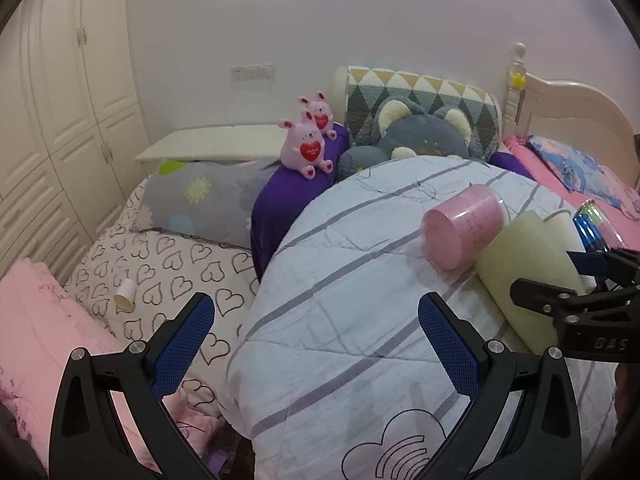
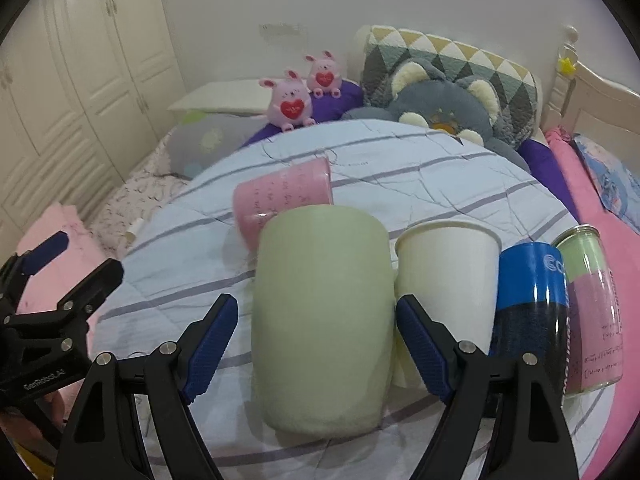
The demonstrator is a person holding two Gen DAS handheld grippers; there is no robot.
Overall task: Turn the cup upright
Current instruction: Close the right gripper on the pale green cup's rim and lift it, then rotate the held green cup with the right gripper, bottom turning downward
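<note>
blue-padded fingers of the right gripper (image 2: 316, 344) stand spread to either side of a pale green cup (image 2: 324, 320), which lies between them on the striped quilt (image 2: 420, 176); the left pad sits apart from the cup wall, the right pad just beside it, and i cannot tell whether that one touches. the green cup lies on its side, its length running away from the camera, with the closed end toward the pink cup.

in the left wrist view the same cup (image 1: 524, 264) rests on the quilt (image 1: 340, 260) at the right, with the right gripper (image 1: 576, 280) reaching in around it from the frame edge.

a pink cup (image 2: 280, 200) lies on its side just behind the green one, close enough that the two may touch. right of the green cup a white paper cup (image 2: 448, 276) lies with its mouth away from the camera, then a blue can (image 2: 532, 288), then a clear tumbler (image 2: 592, 312) with green and pink inside.

the left gripper (image 1: 316, 340) hangs wide and holds nothing, over the near edge of the quilt. a small paper cup (image 1: 124, 292) lies on the heart-print sheet (image 1: 168, 256) to its left. two pink plush rabbits (image 1: 308, 144) and a grey plush (image 1: 408, 132) sit by the headboard.
</note>
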